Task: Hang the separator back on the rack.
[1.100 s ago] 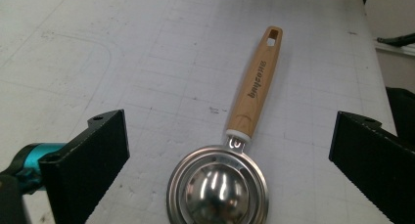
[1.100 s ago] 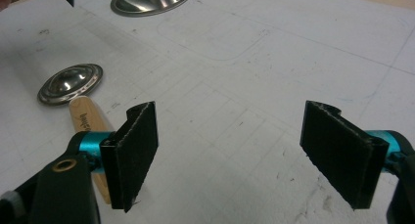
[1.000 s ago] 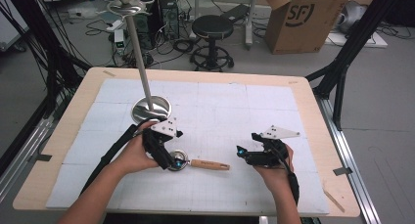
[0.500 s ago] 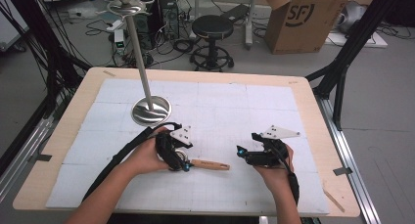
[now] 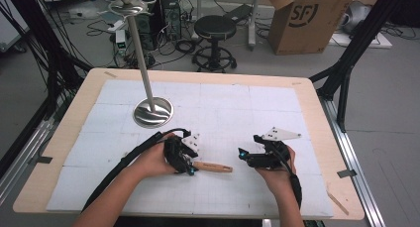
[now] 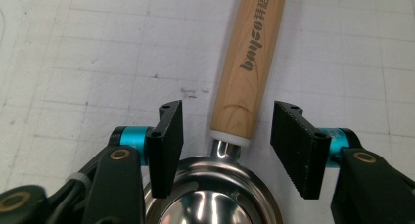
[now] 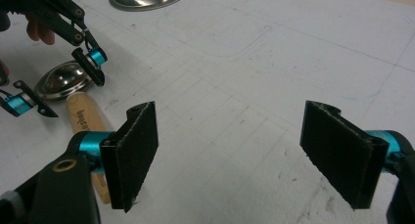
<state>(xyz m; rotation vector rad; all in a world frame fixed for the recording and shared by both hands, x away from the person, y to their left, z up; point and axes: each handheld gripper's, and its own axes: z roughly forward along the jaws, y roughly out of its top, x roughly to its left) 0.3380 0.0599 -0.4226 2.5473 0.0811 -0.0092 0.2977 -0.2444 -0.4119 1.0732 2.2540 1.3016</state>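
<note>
Broadly, item one: wooden-edged table [image 5: 317,95] with white gridded top, carrying a steel pole stand on a round polished base [image 5: 153,112]. Item two: steel-bowled scoop with pale wooden handle [image 5: 212,166], lying flat near the front, between both hands. Item three: left claw [image 5: 188,159], released, jaws astride the handle's neck without touching. Item four: right claw [image 5: 246,156], released, empty, well apart. Risk: closing on the rounded handle off-centre might roll it aside. Left gripper view alone showed printed lettering [image 6: 253,47] on the handle.
</note>
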